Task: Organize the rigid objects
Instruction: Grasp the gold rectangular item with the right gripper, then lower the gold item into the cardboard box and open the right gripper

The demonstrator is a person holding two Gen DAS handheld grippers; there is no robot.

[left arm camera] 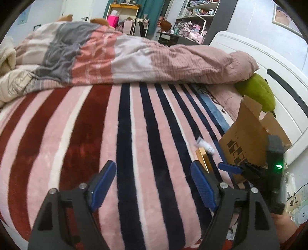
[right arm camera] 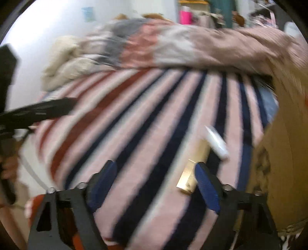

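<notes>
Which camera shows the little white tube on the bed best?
The left wrist camera. There the white tube is sharp, lying on the striped blanket beside the gold box and the cardboard box. The right wrist camera shows the tube larger and closer, but smeared by motion blur.

Premises: a home bedroom. Evidence: bed under a pink, red and navy striped fleece blanket (left arm camera: 115,134), rumpled patchwork quilt (left arm camera: 115,57), white headboard (left arm camera: 259,63), cluttered white shelving unit (left arm camera: 200,13), teal curtain (left arm camera: 152,11).
</notes>
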